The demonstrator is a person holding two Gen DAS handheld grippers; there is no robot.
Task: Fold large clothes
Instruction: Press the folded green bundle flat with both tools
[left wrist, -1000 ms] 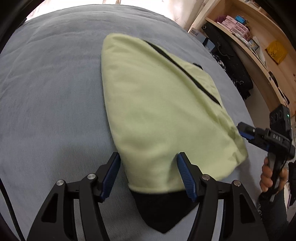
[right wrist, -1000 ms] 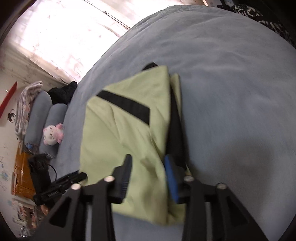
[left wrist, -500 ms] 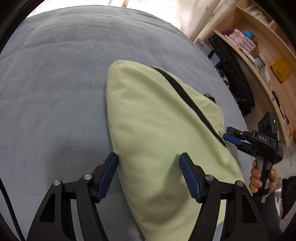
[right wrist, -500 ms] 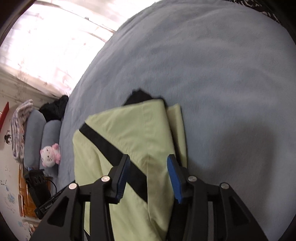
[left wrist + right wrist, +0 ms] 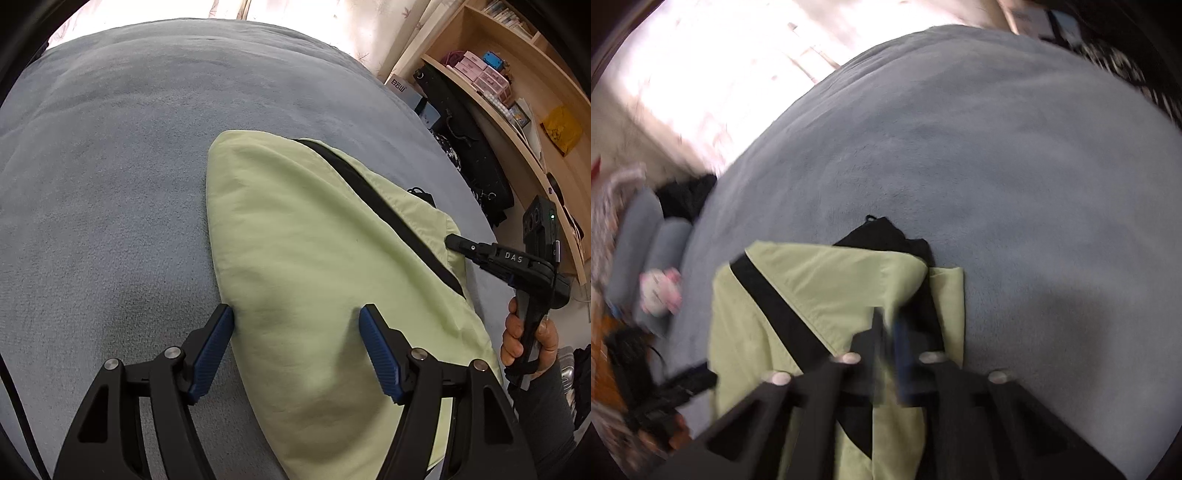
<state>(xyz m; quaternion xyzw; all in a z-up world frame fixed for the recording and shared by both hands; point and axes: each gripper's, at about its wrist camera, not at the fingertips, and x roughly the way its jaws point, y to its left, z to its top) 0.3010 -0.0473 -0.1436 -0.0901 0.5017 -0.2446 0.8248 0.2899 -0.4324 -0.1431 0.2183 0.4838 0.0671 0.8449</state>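
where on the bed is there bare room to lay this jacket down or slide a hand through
Bare blanket runs from the jacket out to the far edge, and all along the side by the open left gripper. It is crowded on the shelf side, where the right gripper is at the jacket's edge, and by the pillows.

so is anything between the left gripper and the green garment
Nothing visible. The left gripper is open, its fingers straddling the light green garment on the grey blanket, with only the cloth between them.
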